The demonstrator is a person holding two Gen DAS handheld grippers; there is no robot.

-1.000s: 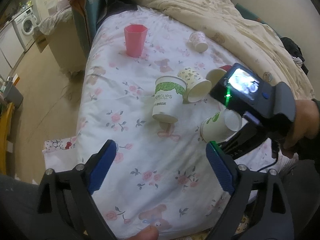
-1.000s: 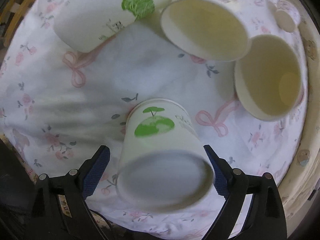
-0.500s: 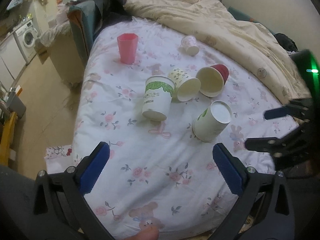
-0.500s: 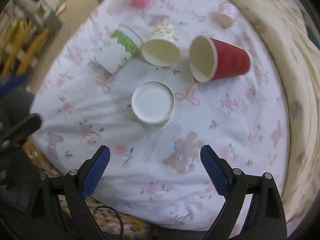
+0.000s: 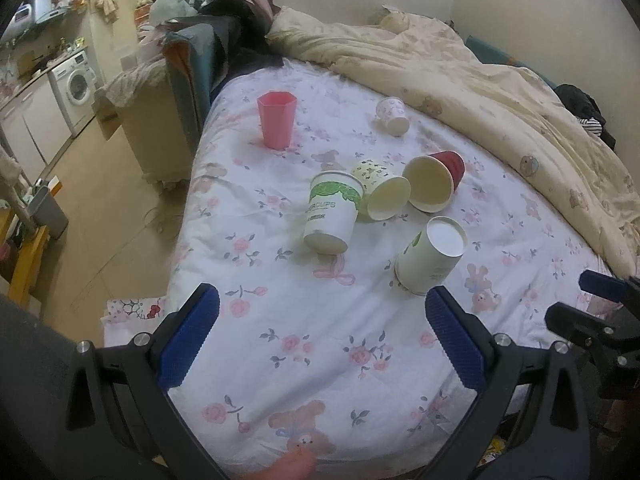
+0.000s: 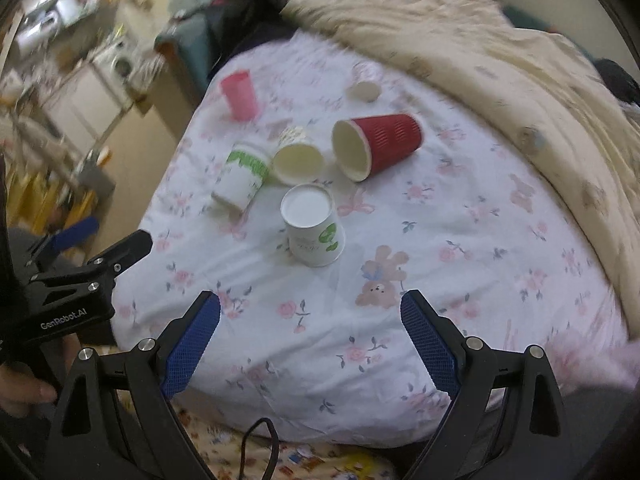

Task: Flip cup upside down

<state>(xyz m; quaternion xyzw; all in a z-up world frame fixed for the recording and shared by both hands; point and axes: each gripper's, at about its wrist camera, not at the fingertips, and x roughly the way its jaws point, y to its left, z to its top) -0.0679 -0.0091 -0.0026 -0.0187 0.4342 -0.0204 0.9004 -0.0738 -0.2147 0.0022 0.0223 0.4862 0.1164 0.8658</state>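
Observation:
A white paper cup with a green tree print (image 5: 431, 255) stands upside down, base up, on the floral bed sheet; it also shows in the right wrist view (image 6: 313, 229). My left gripper (image 5: 320, 338) is open and empty, held back near the bed's front edge. My right gripper (image 6: 310, 340) is open and empty, well short of the cup; it shows at the right edge of the left wrist view (image 5: 600, 312).
A green-leaf cup (image 5: 331, 213), a patterned cup (image 5: 380, 191) and a red cup (image 5: 436, 182) lie on their sides behind. A pink cup (image 5: 276, 120) stands upright far back. A small cup (image 5: 394, 116) lies near the beige duvet (image 5: 480, 80).
My right gripper let go of the tree-print cup, leaving it base up, and drew back toward the bed's front edge. My left gripper pulled back slightly.

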